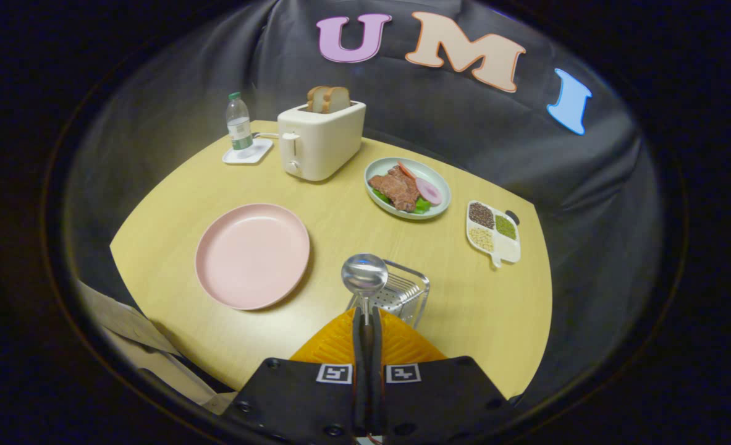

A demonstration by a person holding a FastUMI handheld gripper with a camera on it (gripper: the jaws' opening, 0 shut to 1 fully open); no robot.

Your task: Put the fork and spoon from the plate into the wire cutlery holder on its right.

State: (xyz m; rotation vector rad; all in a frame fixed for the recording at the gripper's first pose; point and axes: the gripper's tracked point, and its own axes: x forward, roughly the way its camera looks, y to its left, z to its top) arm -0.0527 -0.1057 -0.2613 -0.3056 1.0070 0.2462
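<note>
We see the pink plate (252, 255) bare at our ten o'clock, while our claw (366, 327) pinches the spoon (364, 275) by its mostly hidden handle, bowl upright over the wire cutlery holder (402, 295), whose contents we cannot make out.

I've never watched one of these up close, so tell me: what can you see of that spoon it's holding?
The spoon looks like shiny polished metal. Its rounded bowl points up, mirror-bright, and a thin handle runs down from it into the gripper, whose orange fingers are pressed together on the handle. So it stands roughly upright, lifted off the table. It sits in front of the wire cutlery holder, to the right of the pink plate; whether it touches the holder cannot be told.
</note>
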